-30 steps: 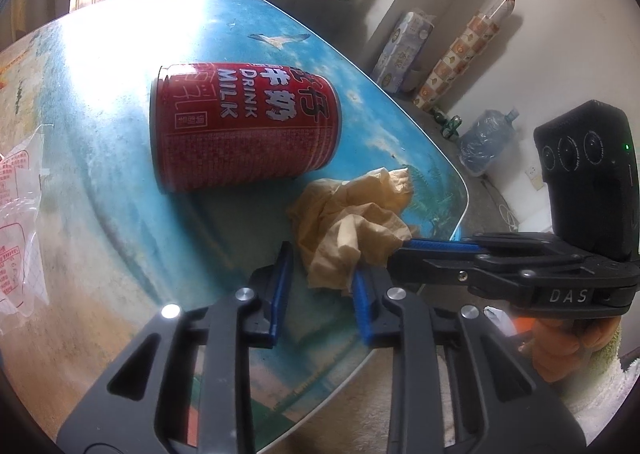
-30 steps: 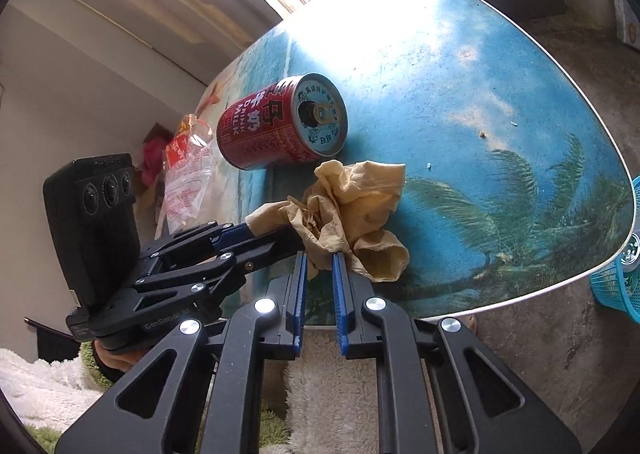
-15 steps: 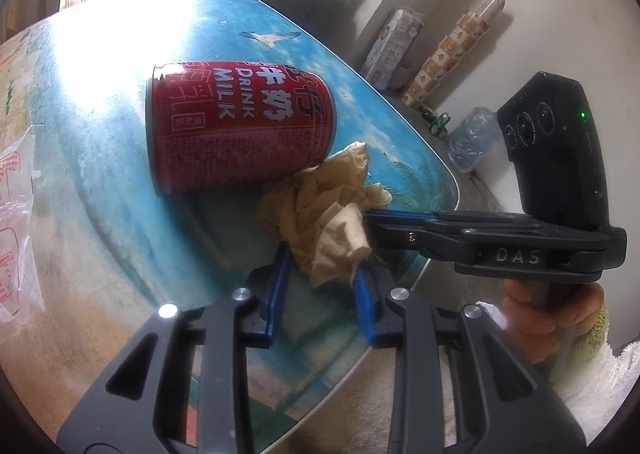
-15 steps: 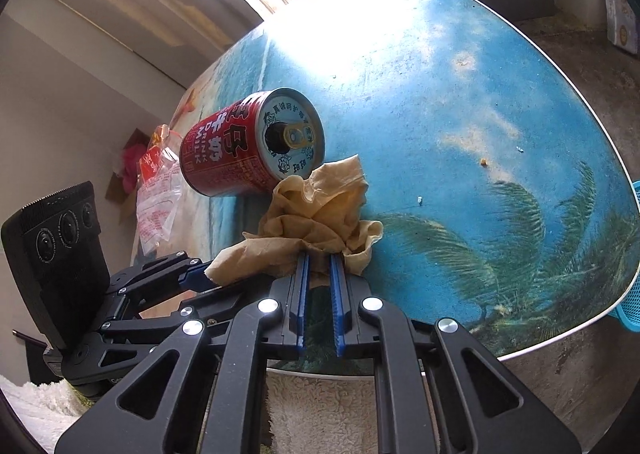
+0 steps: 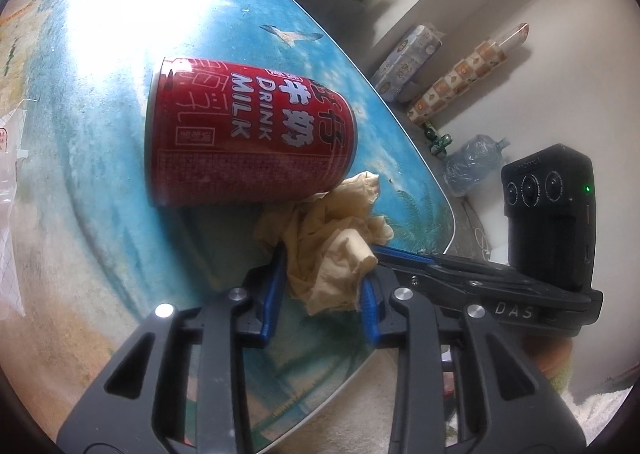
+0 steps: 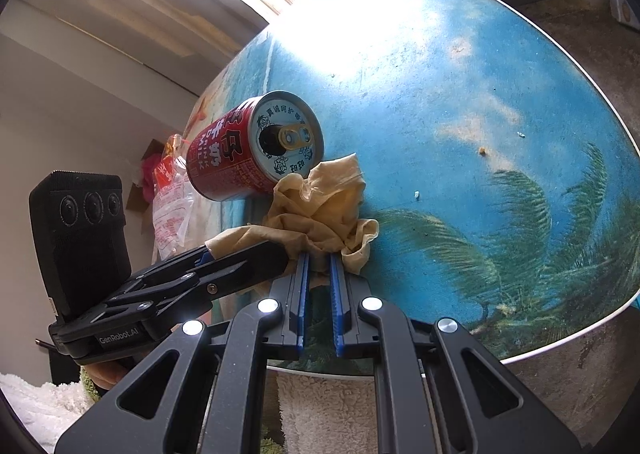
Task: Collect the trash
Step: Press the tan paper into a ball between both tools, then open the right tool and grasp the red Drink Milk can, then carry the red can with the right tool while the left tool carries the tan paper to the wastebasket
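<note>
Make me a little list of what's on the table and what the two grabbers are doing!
table: round top with a beach picture of sea and palm trees
can: red milk can lying on its side, opened
tissue: crumpled tan tissue touching the can, near the table's edge
bag: clear plastic bag with red print, beyond the can
left grabber: left gripper around the tissue, jaws have just been closing
right grabber: right gripper pinching the tissue's edge

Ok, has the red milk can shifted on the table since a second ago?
No. The red milk can still lies on its side just below the seagull print, plastic wrapper beside its base, crumpled napkin at its open end.
</note>
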A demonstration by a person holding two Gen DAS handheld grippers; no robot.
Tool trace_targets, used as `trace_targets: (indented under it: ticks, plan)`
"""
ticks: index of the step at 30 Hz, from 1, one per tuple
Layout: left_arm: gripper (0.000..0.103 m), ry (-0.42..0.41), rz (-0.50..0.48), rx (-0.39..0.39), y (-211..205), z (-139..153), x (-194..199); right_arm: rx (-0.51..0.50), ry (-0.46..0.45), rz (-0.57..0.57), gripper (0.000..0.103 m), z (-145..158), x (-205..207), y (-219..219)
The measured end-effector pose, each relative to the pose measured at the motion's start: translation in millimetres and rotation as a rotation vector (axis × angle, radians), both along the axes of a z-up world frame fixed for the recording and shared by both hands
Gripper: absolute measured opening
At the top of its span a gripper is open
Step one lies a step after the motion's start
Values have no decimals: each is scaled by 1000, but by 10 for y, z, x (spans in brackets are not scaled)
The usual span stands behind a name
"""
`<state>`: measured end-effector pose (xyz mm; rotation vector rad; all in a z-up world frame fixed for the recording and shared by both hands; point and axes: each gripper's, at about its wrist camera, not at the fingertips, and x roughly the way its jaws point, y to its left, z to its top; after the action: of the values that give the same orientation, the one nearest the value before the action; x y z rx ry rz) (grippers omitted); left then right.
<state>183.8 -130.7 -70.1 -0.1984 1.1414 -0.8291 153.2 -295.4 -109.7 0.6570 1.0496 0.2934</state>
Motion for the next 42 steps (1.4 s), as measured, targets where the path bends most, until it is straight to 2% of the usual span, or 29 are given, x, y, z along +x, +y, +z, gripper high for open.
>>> trace_targets:
  ticks: [5, 9, 11, 12, 14, 17, 19, 25, 30, 34, 37, 39, 40, 42]
  plan:
    - [16, -2, 18, 17, 15, -4, -22, -20, 8, 17, 11, 32, -42, 26]
    - [15, -11, 31, 46, 117, 25, -87, -124, 7, 42, 16, 222, -110, 78]
    - [15, -8, 39, 54, 206, 28, -120, -183, -25, 54, 34, 392, -127, 76]
    - [15, -4, 43, 55, 249, 24, -130, -210, -48, 65, 37, 490, -114, 75]
    - [15, -1, 54, 56, 325, 18, -158, -268, -96, 101, 53, 680, -24, 105]
    - [15, 2, 70, 47, 407, 6, -179, -351, -156, 173, 70, 925, 243, 245]
    - [15, 7, 81, 38, 443, -7, -191, -382, -194, 232, 76, 1022, 472, 373]
    - [15, 17, 96, 23, 530, -28, -225, -418, -168, 436, 77, 967, 1117, 856]
    - [15, 21, 96, 14, 606, -43, -246, -595, -139, 681, 78, 772, 1157, 1291]
    - [15, 25, 95, 4, 672, -53, -233, -785, -130, 808, 79, 615, 1071, 1464]
    - [15, 29, 95, -2, 718, -68, -227, -876, -95, 812, 79, 497, 1082, 1477]
    - [15, 34, 95, -7, 725, -79, -205, -904, -78, 777, 74, 449, 1087, 1429]
    - [15, 35, 96, -10, 732, -83, -200, -899, -73, 751, 68, 450, 1088, 1384]
    - [15, 36, 96, -14, 748, -94, -187, -829, -52, 682, 67, 479, 1092, 1247]
